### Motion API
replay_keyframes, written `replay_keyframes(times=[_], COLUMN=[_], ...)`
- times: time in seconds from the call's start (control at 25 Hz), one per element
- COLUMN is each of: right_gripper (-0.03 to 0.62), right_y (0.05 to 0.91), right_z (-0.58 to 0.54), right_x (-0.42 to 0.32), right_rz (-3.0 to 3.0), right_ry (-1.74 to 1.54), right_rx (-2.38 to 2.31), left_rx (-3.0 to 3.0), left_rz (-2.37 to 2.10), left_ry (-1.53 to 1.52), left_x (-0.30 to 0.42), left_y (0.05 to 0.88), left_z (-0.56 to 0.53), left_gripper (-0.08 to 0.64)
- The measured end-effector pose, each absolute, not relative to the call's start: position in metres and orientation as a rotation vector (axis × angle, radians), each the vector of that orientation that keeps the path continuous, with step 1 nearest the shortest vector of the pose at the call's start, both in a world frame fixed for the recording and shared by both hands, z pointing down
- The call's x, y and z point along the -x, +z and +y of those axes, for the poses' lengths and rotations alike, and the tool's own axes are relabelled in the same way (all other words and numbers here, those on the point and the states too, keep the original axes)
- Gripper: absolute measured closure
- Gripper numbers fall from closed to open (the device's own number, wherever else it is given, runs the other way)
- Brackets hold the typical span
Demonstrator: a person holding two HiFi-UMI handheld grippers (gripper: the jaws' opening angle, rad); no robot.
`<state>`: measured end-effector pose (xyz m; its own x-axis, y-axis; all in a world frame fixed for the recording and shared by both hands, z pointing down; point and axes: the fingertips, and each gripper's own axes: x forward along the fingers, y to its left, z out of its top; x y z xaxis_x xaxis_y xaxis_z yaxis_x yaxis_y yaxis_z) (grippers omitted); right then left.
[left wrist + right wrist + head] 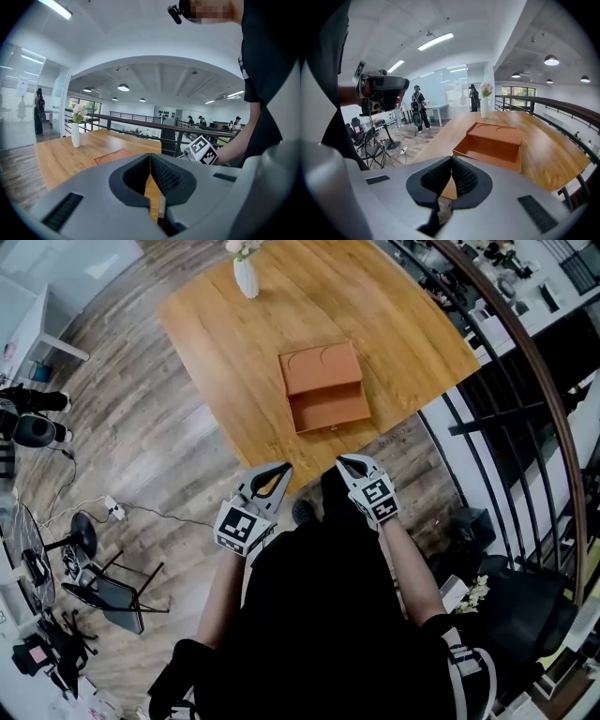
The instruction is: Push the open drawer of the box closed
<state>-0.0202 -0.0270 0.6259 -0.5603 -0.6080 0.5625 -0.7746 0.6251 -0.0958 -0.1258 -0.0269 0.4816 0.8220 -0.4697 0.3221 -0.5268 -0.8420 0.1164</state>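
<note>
An orange-brown box (322,369) lies on the wooden table (234,352), its drawer (330,410) pulled out toward me. The right gripper view shows the box (497,132) with the open drawer (487,151) ahead, right of centre. In the left gripper view only the box's flat top (123,155) shows over the gripper body. My left gripper (287,466) and right gripper (340,459) hover side by side just off the table's near edge, short of the drawer. Both are shut with nothing between the tips, the left gripper (150,154) and right gripper (451,160) alike.
A white vase with flowers (245,274) stands at the table's far edge. A dark railing (525,362) runs along the right. Chairs, stands and cables (94,559) crowd the floor at the left. The marker cube of the right gripper (202,151) shows in the left gripper view.
</note>
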Motion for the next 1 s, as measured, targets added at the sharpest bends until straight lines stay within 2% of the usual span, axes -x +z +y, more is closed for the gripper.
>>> replay_keyframes(times=[1.0], right_gripper=[0.571], right_y=[0.737], right_z=[-0.089], right_x=[-0.013], right_rz=[-2.235], right_ry=[0.696], right_rx=[-1.071], left_rx=[-2.727], left_rz=[-0.772], left_ry=[0.497], left_x=[0.108], left_y=[0.500], left_z=[-0.075], left_gripper=[0.537])
